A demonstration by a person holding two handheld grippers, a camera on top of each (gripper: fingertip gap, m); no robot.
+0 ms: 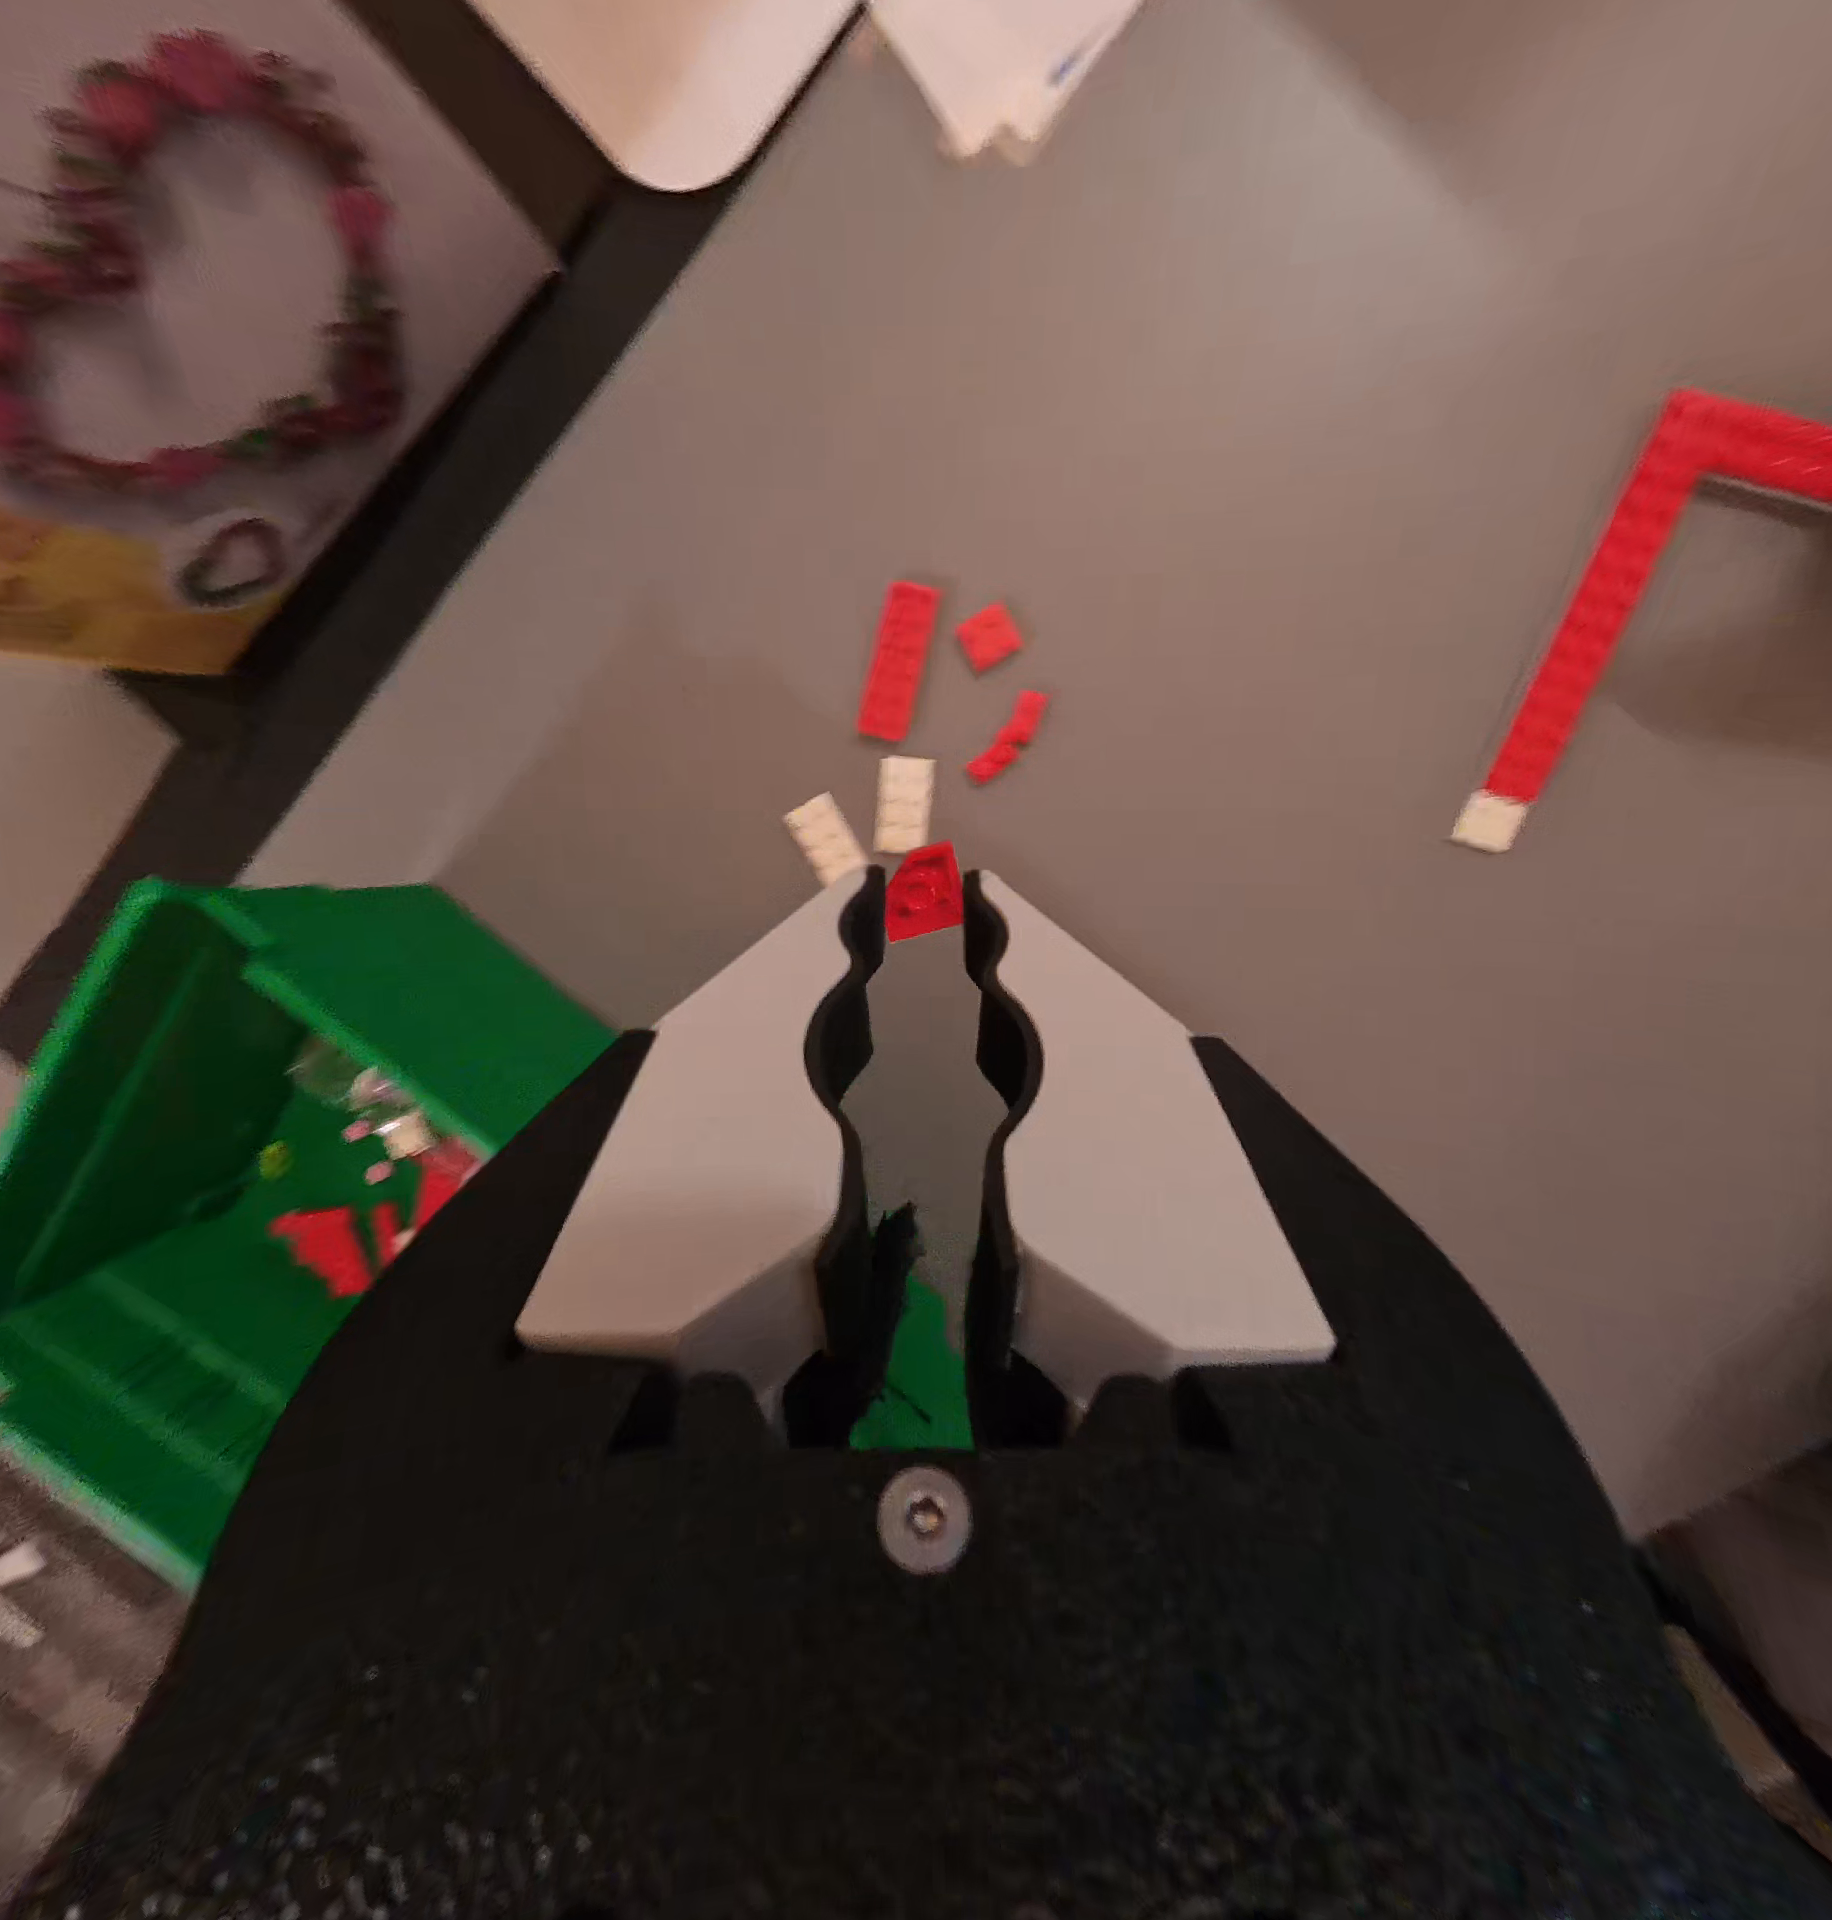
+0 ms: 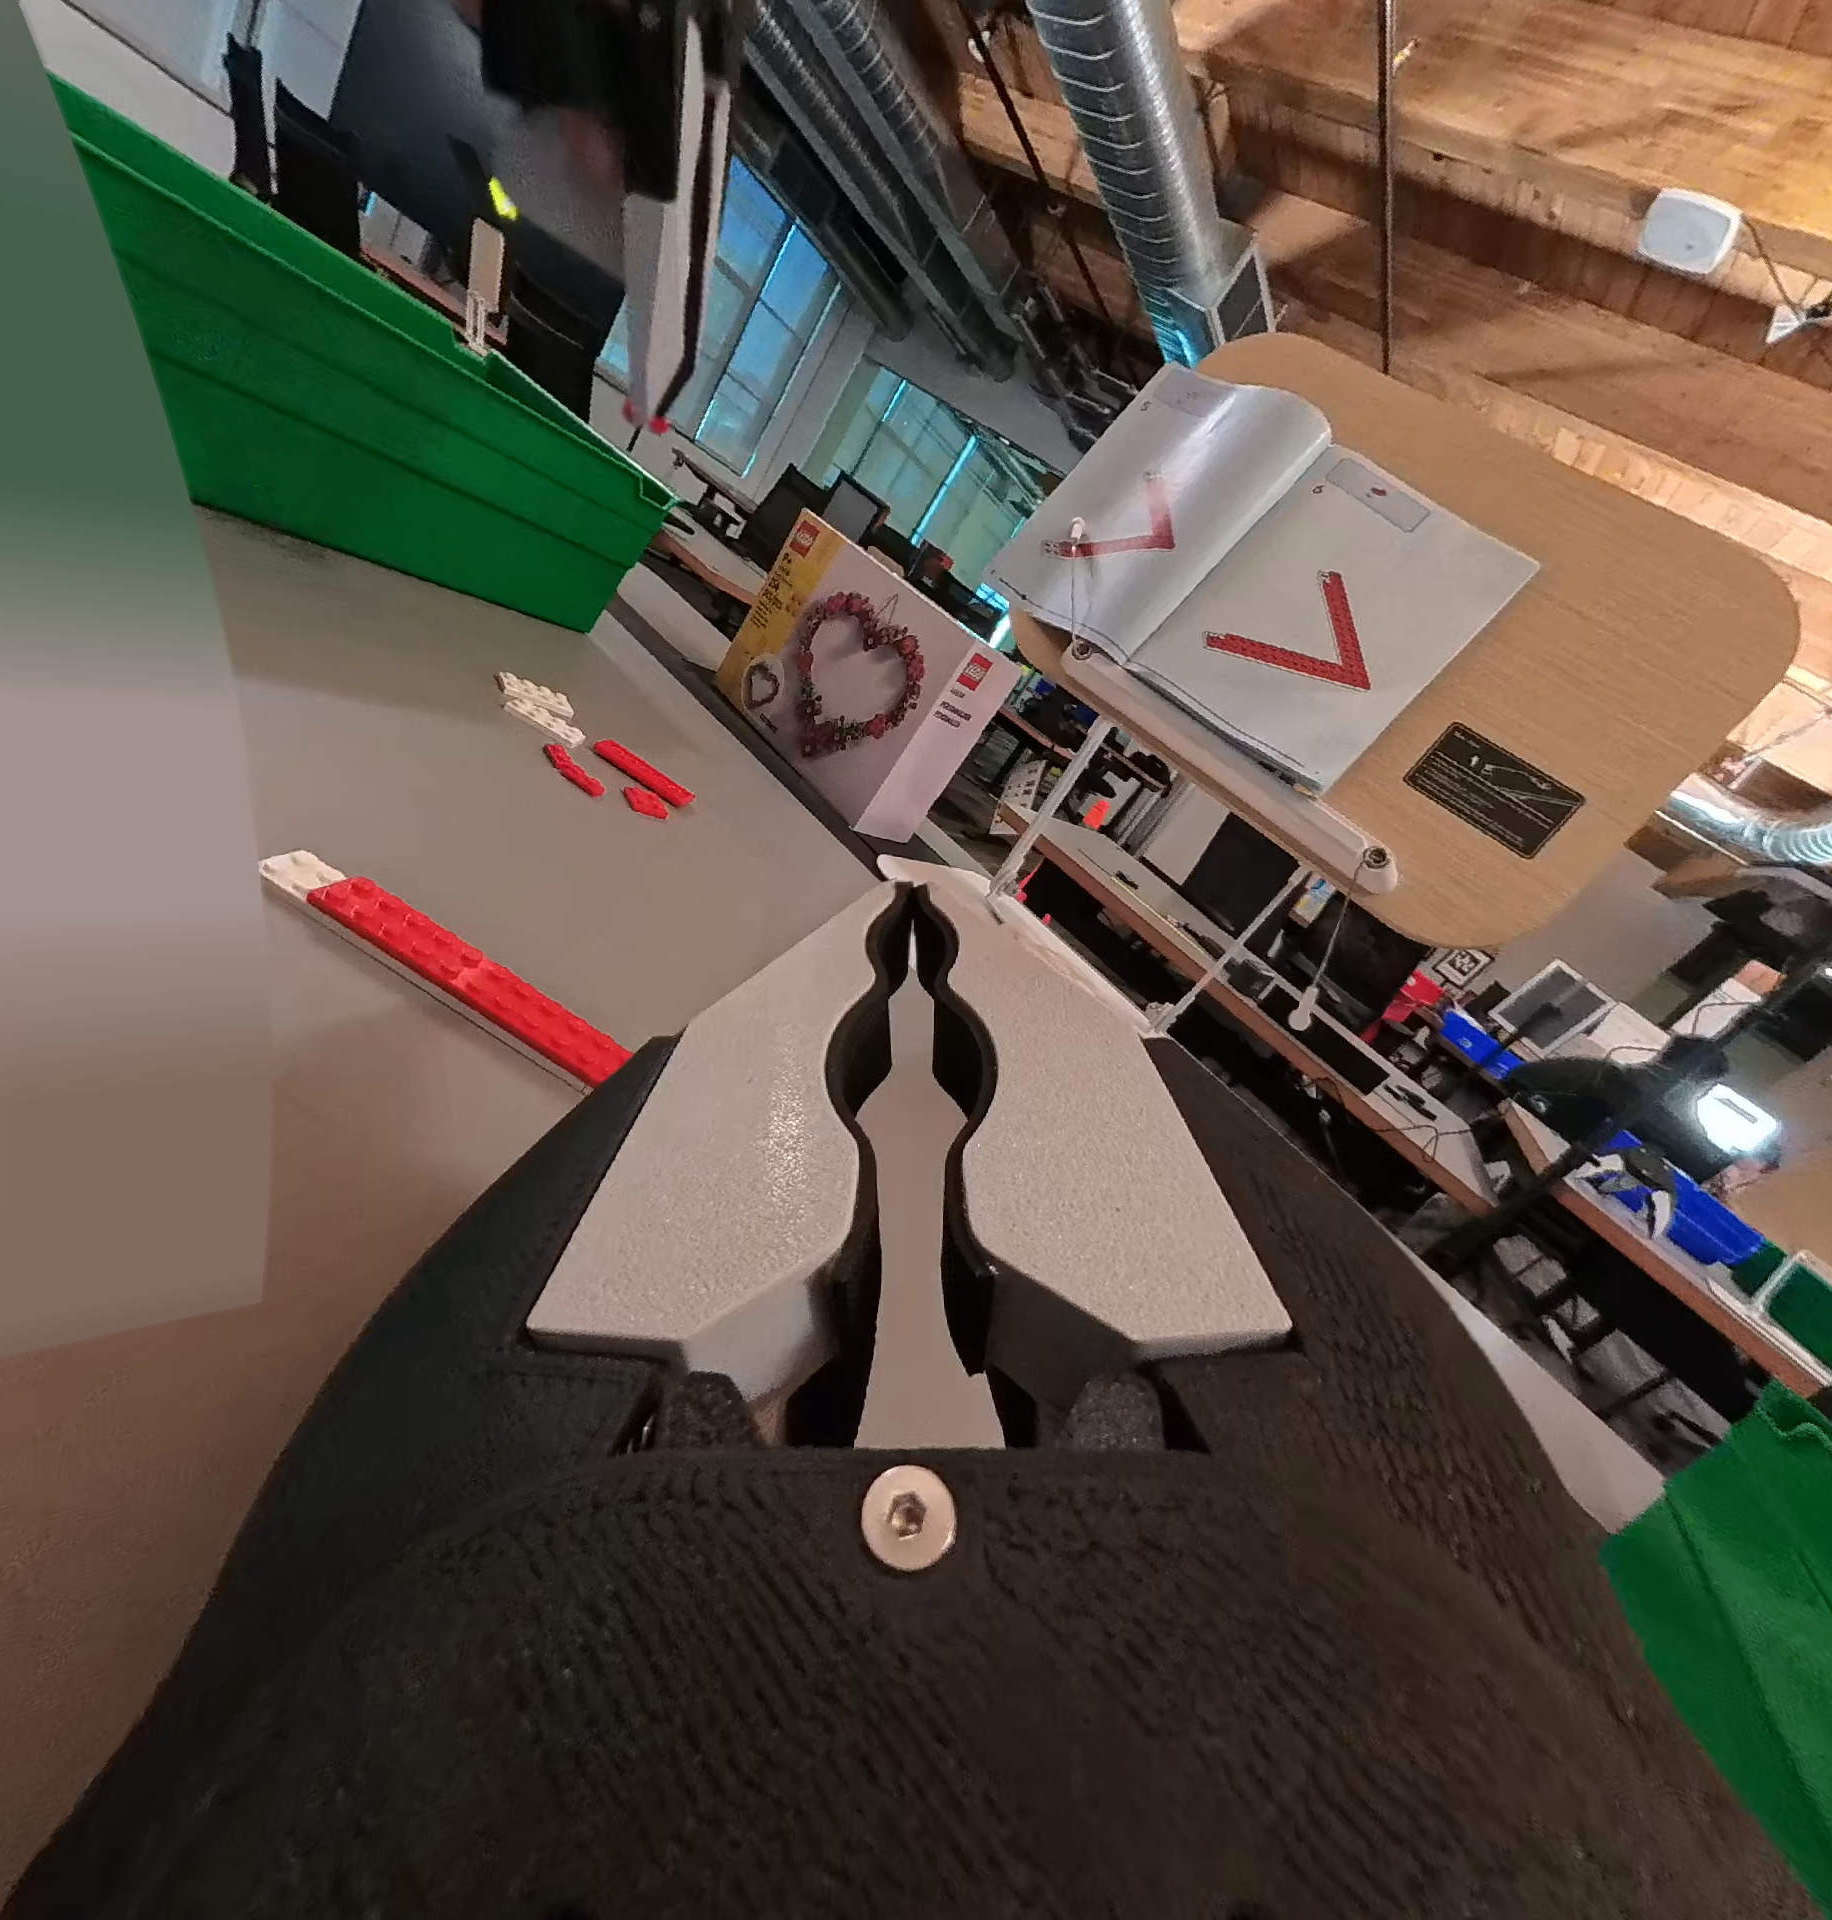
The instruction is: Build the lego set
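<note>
My left gripper [image 1: 924,891] is shut on a small red plate [image 1: 924,894] and holds it in the air above the grey table [image 1: 1151,416]. Below it lie two white plates [image 1: 904,802] and several loose red plates [image 1: 899,661]. A red L-shaped build [image 1: 1577,613] with a white end piece [image 1: 1488,823] lies to the right. In the right wrist view my right gripper [image 2: 912,891] is shut and empty, low beside the red build [image 2: 465,971]. The left gripper [image 2: 650,416] hangs at the far top with the red piece.
A green bin [image 1: 216,1122] with more pieces stands at the left and also shows in the right wrist view [image 2: 372,416]. The set's box [image 2: 870,686] stands at the table's far edge. An open instruction booklet [image 2: 1255,582] rests on a wooden stand [image 2: 1577,727].
</note>
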